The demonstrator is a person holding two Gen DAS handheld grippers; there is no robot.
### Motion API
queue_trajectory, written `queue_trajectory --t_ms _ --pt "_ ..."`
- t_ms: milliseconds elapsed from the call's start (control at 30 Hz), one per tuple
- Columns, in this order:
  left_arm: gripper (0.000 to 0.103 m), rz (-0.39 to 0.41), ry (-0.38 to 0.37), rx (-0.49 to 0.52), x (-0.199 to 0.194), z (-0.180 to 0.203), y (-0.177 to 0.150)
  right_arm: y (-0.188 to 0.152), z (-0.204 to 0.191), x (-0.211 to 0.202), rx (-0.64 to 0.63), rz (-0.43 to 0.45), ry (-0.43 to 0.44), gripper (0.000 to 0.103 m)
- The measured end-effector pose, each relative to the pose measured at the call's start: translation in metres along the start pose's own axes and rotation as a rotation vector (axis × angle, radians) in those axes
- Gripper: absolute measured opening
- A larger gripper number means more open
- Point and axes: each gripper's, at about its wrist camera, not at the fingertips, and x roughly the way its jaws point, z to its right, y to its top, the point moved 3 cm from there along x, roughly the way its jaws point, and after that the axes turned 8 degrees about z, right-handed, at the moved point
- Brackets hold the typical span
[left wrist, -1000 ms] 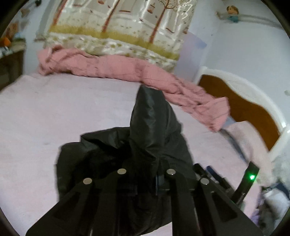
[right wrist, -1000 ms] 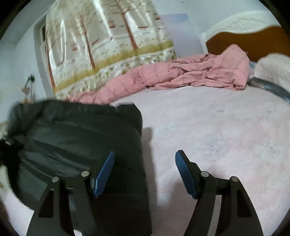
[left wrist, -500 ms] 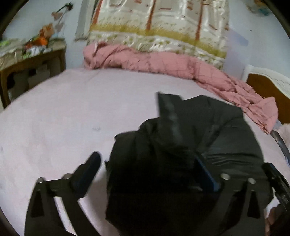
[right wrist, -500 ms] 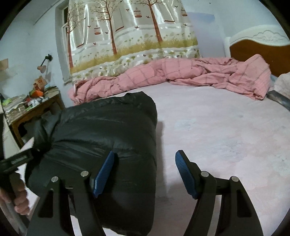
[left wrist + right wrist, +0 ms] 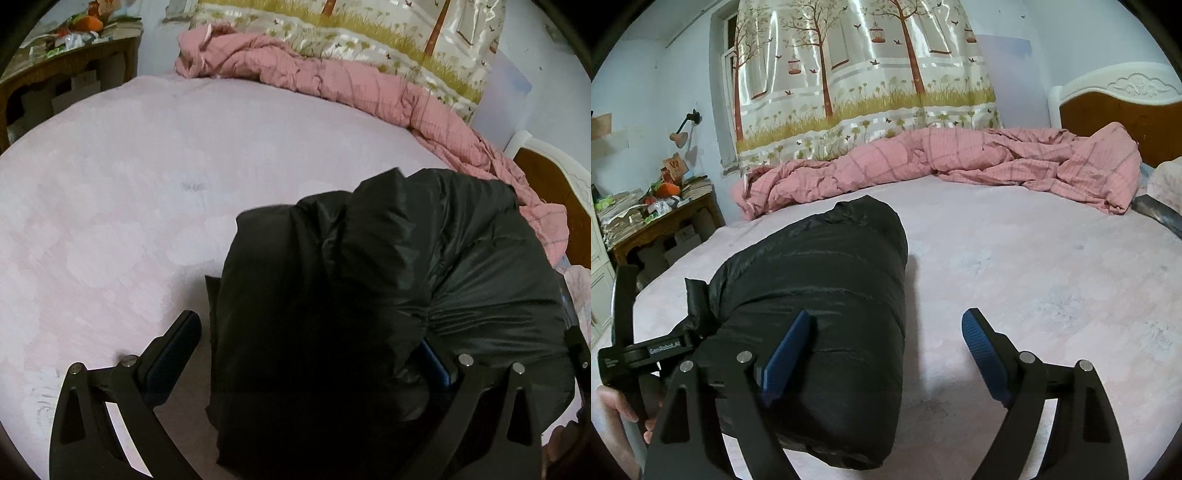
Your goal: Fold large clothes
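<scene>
Left gripper (image 5: 306, 358) dropped the black puffer jacket (image 5: 827, 295); it's lying bundled between my released fingers, right gripper (image 5: 886, 354) widening, empty — mostly folded, I'm guessing.

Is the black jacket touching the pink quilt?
Apart. The right wrist view shows bare sheet between the jacket and the quilt.

the jacket (image 5: 827, 295) is plain glossy black. the bed sheet (image 5: 1034, 277) is pale pink, faintly mottled. at twelve o'clock the quilt (image 5: 960, 158) is salmon pink with a thin darker check. above it the curtain (image 5: 857, 74) is shiny cream, printed with brown trees, birdcages, birds and olive grass. the right gripper (image 5: 882, 350) is black with blue pads.
</scene>
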Motion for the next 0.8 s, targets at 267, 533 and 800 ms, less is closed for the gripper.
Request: queue_trajectory --t_ms 267,533,800 --pt "0.103 -0.057 -0.242 -0.171 -0.007 -0.013 -0.004 -0.01 -0.002 0.017 0.033 -0.117 0.085 0.088" --pt "0.103 -0.095 -0.353 -0.208 -0.008 -0.012 -0.007 -0.02 -0.014 0.026 -0.008 -0.162 0.099 0.089" --pt "0.093 -0.076 -0.34 -0.168 -0.011 -0.006 -0.007 -0.03 -0.005 0.044 0.093 -0.275 0.192 0.094"
